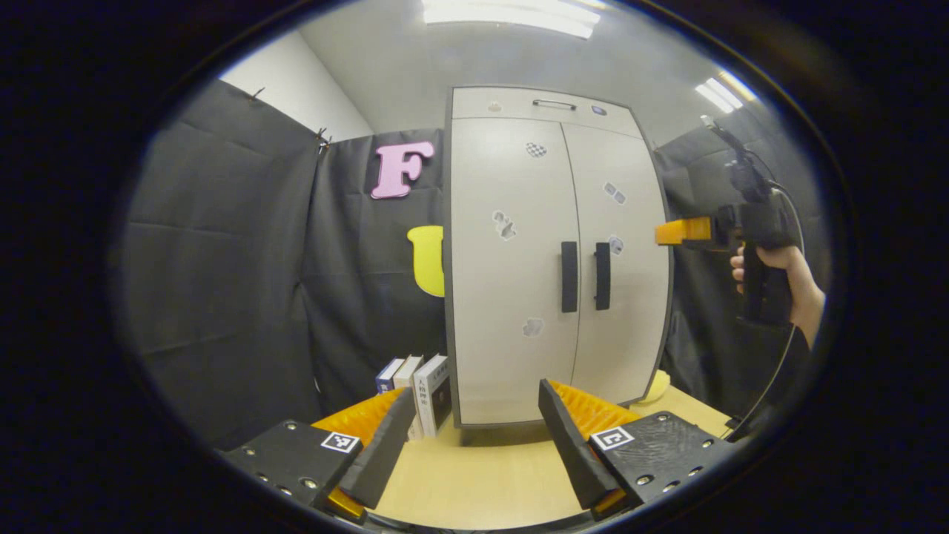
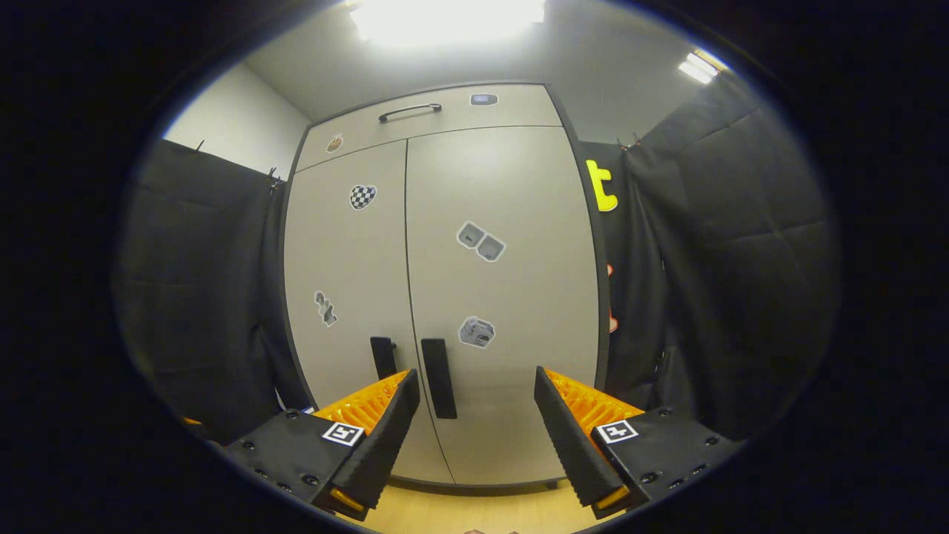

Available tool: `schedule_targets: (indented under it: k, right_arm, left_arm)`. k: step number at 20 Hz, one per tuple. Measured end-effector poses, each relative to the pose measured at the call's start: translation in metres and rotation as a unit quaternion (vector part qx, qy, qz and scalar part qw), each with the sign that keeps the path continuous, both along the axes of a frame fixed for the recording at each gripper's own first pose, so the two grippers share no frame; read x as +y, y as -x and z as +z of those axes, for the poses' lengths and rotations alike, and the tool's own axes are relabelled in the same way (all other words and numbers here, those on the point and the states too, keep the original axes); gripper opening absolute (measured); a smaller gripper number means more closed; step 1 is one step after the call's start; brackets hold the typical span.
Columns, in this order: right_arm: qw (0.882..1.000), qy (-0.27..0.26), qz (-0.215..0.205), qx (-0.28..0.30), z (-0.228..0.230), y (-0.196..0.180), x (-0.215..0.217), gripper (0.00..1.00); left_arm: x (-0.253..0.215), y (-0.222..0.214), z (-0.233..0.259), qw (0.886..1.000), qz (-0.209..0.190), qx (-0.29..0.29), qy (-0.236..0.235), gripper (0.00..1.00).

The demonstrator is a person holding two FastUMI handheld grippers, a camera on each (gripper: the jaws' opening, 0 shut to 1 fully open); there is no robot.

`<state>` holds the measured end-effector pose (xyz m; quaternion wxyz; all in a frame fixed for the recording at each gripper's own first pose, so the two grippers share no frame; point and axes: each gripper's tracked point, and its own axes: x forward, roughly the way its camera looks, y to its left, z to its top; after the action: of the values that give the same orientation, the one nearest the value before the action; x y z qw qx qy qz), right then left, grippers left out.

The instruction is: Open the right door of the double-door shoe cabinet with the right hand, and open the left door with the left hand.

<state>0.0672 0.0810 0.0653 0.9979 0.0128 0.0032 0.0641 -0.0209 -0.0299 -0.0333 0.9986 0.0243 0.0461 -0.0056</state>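
Before the shut shoe cabinet (image 2: 445, 297), right gripper (image 2: 474, 423) and left gripper (image 1: 474, 437) jaws wide, clear of handles

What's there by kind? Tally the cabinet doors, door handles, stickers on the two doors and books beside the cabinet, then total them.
Cabinet doors: 2
Door handles: 2
Stickers on the doors: 5
Books: 3
Total: 12
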Motion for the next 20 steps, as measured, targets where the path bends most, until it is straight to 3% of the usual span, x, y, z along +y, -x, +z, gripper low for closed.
schedule_targets:
  k: [4, 8, 14, 20]
  right_arm:
    - [0.999, -0.032, -0.005, 0.001, 0.01, -0.027, 0.015, 0.98]
    - [0.999, -0.032, -0.004, 0.016, -0.002, -0.055, 0.029, 0.98]
    - [0.999, -0.013, -0.01, 0.048, -0.033, -0.093, 0.046, 0.98]
    - [0.997, 0.018, -0.041, 0.056, -0.056, -0.121, 0.044, 0.98]
  left_arm:
    - [0.007, 0.01, -0.011, 1.0, 0.012, 0.011, 0.011, 0.97]
    - [0.022, 0.017, -0.025, 0.999, 0.027, 0.028, 0.015, 0.98]
    - [0.048, 0.021, -0.039, 0.997, 0.054, 0.044, 0.025, 0.98]
    - [0.067, 0.022, -0.049, 0.995, 0.074, 0.057, 0.019, 0.97]
